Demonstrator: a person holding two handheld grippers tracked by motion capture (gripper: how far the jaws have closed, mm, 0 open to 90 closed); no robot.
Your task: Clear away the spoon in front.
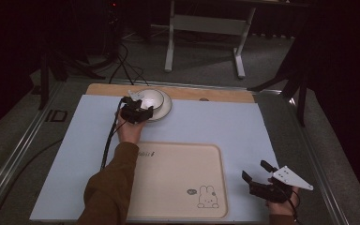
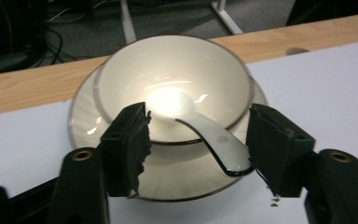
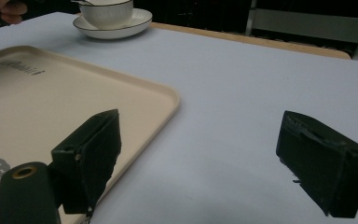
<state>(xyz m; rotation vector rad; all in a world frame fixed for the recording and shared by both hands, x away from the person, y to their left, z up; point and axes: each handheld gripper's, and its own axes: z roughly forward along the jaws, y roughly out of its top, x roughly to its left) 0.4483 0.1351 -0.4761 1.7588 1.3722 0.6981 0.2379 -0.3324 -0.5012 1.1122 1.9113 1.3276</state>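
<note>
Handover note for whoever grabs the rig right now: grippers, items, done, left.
Left gripper: open, at the near side of the bowl, jaws either side of the spoon handle, not closed on it.
Right gripper: open, holding nothing, over the mat right of the tray.
Bowl sits on the saucer at the far edge of the mat; the spoon rests in the bowl, handle sticking out over the rim.
Done: nothing moved onto the tray yet.
Left: probably grip the spoon or bowl set and bring it to the tray.
</note>
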